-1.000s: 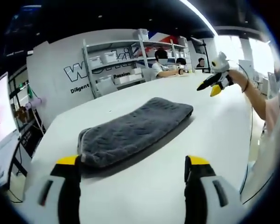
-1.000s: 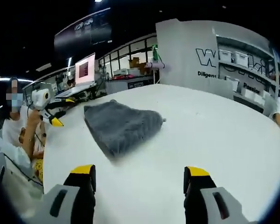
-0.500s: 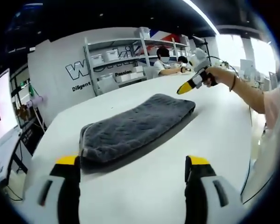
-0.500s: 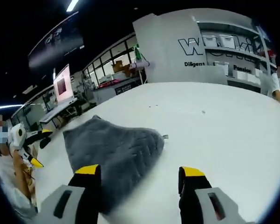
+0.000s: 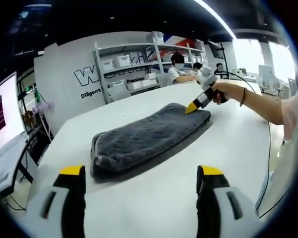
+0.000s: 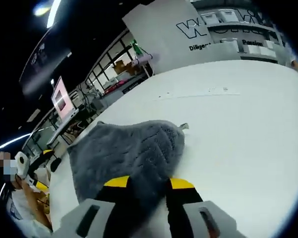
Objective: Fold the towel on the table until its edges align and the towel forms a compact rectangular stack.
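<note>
A grey quilted towel (image 5: 149,136) lies folded in a long thick pad on the white table (image 5: 233,144). My left gripper (image 5: 141,172) hovers open, short of the towel's near end, with nothing between its jaws. A hand holds my right gripper (image 5: 192,107) at the towel's far end. In the right gripper view the towel (image 6: 124,148) reaches down between the jaws of my right gripper (image 6: 149,183), which have drawn in on its corner. My left gripper (image 6: 43,169) shows small at the far left, beyond the towel.
Shelves with white bins (image 5: 134,69) and a lettered wall stand behind the table. People sit at the far end (image 5: 181,69). A monitor (image 5: 0,119) stands off the table's left edge. Bare tabletop (image 6: 238,124) spreads beside the towel.
My right gripper came down from above the table onto the towel's far end, and its jaws narrowed around the fabric. My left gripper stayed open and nearly still.
</note>
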The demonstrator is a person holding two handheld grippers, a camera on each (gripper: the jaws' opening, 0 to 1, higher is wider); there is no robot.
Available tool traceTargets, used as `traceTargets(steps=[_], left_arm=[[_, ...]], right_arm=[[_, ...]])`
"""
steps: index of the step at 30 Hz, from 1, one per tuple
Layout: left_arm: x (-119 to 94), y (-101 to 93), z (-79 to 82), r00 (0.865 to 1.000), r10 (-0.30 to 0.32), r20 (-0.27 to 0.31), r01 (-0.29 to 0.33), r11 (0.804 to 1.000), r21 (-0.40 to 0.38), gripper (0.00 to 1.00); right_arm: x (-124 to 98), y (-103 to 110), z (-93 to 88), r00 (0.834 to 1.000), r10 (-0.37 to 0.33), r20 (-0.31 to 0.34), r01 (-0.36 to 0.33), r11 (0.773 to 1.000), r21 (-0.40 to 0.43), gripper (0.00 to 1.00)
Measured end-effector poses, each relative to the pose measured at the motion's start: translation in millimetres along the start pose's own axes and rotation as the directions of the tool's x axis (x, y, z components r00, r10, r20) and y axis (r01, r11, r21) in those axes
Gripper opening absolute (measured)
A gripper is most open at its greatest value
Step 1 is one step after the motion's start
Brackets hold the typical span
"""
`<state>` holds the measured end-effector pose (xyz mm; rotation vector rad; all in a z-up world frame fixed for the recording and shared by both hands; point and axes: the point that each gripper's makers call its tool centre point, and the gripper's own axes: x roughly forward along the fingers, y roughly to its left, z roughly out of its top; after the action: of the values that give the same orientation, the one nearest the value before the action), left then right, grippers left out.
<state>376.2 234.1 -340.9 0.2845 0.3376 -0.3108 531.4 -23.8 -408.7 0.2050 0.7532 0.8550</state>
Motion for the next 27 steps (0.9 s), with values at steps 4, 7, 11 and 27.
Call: traceTargets(steps=[4,7,11,27], left_arm=[[-2.5,1.4,0.2,1.0,0.005,0.004,-0.005,1.0,-0.004,0.97],[-4.0,2.7,-0.3,1.0,0.01,0.003,-0.01,1.0,-0.005,0.97],[-9.8,6.3,-1.8,1.0,0.023,0.004,-0.023,1.0,-0.008,0.97],[-9.7,2.8,3.7,1.0,0.013,0.025,-0.013,1.0,-0.002,0.98]], right_arm=[[-0.6,1.0,3.9,1.0,0.015,-0.009,-0.015,0.998,-0.058,0.15],[-5.5,2.6,4.7,1.0,0.015,-0.016,-0.016,0.995,-0.094,0.12],[-16.6,-9.2,12.1,1.0,-0.008,-0.028,0.005,0.993,-0.115,0.11],[-107.5,-93.5,22.5,0.956,-0.239,-0.172,0.192,0.948,-0.252,0.1]])
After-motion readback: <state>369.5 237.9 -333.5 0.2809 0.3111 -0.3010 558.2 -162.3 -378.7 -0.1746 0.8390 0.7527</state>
